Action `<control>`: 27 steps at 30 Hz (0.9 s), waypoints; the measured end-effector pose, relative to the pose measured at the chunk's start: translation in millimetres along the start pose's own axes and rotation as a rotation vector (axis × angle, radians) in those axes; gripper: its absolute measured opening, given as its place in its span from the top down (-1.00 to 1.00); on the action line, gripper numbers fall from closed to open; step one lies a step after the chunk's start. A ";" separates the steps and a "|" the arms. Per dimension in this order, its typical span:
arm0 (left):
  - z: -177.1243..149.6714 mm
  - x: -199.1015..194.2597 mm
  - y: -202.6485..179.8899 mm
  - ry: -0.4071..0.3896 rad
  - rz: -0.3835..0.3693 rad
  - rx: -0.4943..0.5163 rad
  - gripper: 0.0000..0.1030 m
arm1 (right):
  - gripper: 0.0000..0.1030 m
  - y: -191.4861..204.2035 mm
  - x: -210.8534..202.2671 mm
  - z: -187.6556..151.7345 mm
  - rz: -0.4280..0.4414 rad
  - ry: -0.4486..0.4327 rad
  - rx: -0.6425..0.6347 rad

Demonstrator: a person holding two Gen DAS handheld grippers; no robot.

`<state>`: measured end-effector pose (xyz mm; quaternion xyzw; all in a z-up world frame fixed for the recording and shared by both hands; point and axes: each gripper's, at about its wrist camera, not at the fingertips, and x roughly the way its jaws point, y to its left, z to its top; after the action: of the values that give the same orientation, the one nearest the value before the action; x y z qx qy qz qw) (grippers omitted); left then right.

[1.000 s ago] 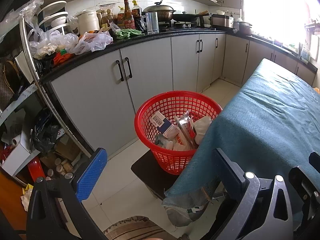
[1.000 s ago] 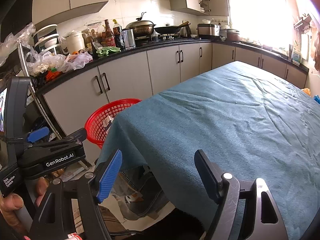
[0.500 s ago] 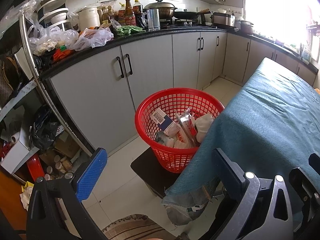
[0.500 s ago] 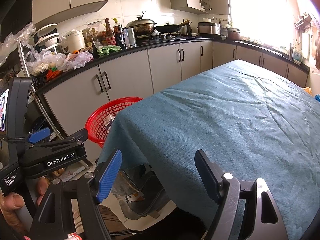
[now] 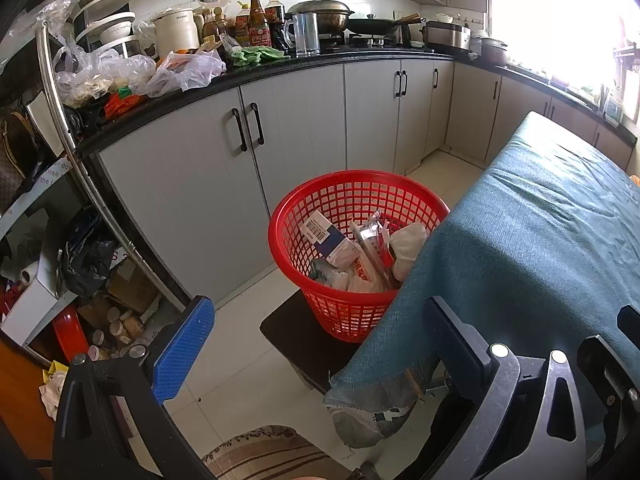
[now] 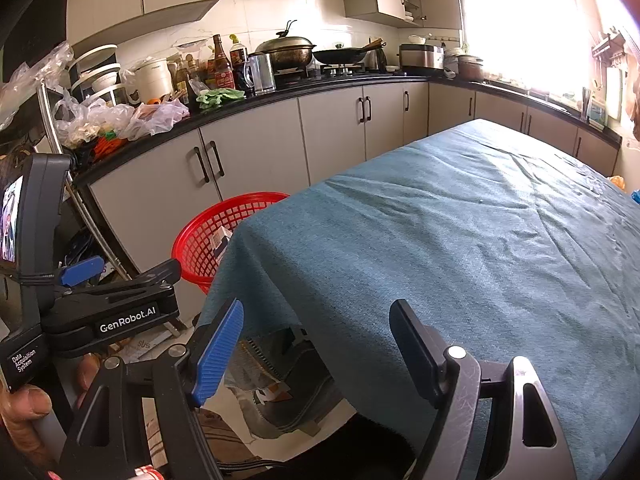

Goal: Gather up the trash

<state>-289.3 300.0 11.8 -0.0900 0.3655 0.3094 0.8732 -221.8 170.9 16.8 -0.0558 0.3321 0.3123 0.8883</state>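
Red plastic mesh forms the basket (image 5: pixel 356 216) that sits on a dark low stool (image 5: pixel 304 340) on the pale tiled floor, just beside the corner of a table draped in a teal cloth (image 6: pixel 460 248). Inside the basket lies the collected trash (image 5: pixel 360 248) — a white-and-blue carton with a barcode, a crinkled foil wrapper and some crumpled white paper, heaped toward the side nearest the table. From the right wrist view only part of the basket's rim shows, the rest hidden behind the hanging cloth.

Both tools hover empty. The left gripper (image 5: pixel 316 344) has its jaws spread wide, the blue pad over the floor and the black finger in front of the cloth's corner, nothing between them. The right gripper (image 6: pixel 316 344) is likewise spread apart with nothing pinched, its fingers framing the near edge of the table. A person's hand (image 6: pixel 24 416) grips the left tool's handle at the lower left of the right wrist view.

Behind the basket runs a row of grey cabinets (image 5: pixel 304 128) under a black countertop (image 5: pixel 280 64) crowded with plastic bags, bottles and pots.
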 end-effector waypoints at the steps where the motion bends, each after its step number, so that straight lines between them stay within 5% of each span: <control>1: -0.1 0.1 -0.1 0.001 -0.001 0.001 -1.00 | -0.55 0.2 0.0 0.0 0.000 0.000 0.000; 27: -1.5 6.6 0.9 0.019 -0.012 0.002 -1.00 | -0.58 2.3 2.7 -2.9 0.019 0.013 -0.013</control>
<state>-287.1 303.3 6.2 -0.0944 0.3737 0.3030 0.8716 -223.1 173.3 13.2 -0.0603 0.3362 0.3223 0.8829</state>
